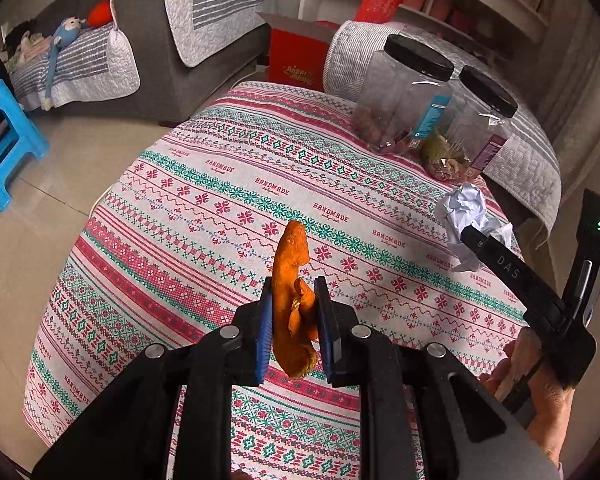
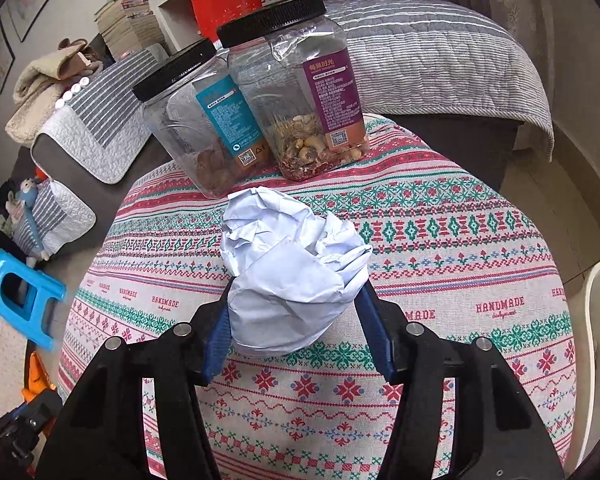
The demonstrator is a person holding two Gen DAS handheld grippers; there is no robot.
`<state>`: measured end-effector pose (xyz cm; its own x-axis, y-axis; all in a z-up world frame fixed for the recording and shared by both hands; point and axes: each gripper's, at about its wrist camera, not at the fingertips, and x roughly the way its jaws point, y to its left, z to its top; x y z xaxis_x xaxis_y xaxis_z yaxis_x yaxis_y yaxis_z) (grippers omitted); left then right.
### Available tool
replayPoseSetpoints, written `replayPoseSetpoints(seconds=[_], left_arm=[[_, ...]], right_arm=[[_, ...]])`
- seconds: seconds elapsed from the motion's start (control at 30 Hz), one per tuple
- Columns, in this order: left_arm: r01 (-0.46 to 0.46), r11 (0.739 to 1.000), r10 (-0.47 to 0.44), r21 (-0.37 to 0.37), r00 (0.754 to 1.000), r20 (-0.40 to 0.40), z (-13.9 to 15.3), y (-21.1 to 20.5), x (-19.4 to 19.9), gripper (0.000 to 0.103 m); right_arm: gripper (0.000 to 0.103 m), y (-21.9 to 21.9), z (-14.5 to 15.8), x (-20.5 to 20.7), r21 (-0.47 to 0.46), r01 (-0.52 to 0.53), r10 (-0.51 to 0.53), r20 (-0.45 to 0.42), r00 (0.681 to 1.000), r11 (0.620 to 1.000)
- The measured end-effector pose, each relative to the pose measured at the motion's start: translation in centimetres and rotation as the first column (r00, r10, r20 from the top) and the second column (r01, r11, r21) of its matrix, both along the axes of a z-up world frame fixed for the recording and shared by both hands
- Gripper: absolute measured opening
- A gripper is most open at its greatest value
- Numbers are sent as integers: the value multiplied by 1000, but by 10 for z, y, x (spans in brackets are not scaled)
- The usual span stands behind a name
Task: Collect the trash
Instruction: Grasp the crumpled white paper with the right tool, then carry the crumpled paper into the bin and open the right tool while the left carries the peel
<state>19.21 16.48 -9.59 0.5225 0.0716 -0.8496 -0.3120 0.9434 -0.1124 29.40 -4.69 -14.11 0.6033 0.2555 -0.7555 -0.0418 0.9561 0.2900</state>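
Mid-collection, two bits of trash in play. Left gripper [image 1: 292, 308] clamped on orange peel [image 1: 291, 300], pads tight on both sides, peel lifted clear of table [image 1: 204, 208] w/ its tip sticking up past the fingers. Right gripper [image 2: 296, 320] around paper ball [image 2: 290, 268]: blue pads touching its sides, ball bulging out above and in front, underside looks to rest on the cloth, so grip on but not lifted yet. Ball near table's far side, just in front of two jars [image 2: 256, 92] w/ black lids, apart from them. In left view, right gripper seen at the ball on the right edge, a hand [image 1: 540, 384] behind it. Step in hand, prob.: securing the paper while peel waits in the other gripper. Next move calls for firm squeeze (crumpled paper gives, may slip), then straight lift so ball clears jars w/o knocking them, then carry both to a bin; no bin clearly visible in either view, so destination can't be told. Peel hangs loose below the pads; keep left steady.
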Motion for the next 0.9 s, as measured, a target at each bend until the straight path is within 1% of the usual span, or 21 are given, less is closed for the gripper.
replayPoseSetpoints(seconds=[0.07, 0.33, 0.43, 0.53, 0.77, 0.9], left_arm=[[7, 1000, -7, 10, 1000, 7, 2, -5, -2, 20], [42, 998, -45, 52, 998, 41, 13, -29, -8, 20], [62, 995, -66, 72, 996, 58, 18, -41, -10, 20], [79, 993, -85, 85, 994, 72, 22, -54, -12, 20], [108, 988, -120, 112, 987, 108, 34, -81, -15, 20], [133, 983, -148, 125, 981, 125, 40, -98, -17, 20]], right_arm=[[54, -6, 9, -16, -13, -1, 1, 28, 1000, 1000], [54, -48, 37, -69, -8, 31, -30, 98, 995, 1000], [55, -63, 49, -86, -24, 37, -33, 128, 991, 999], [55, -81, 61, -99, -49, 50, -41, 163, 986, 998], [55, -128, 80, -124, -89, 95, -74, 214, 974, 991], [55, -154, 90, -137, -132, 133, -97, 246, 964, 982]])
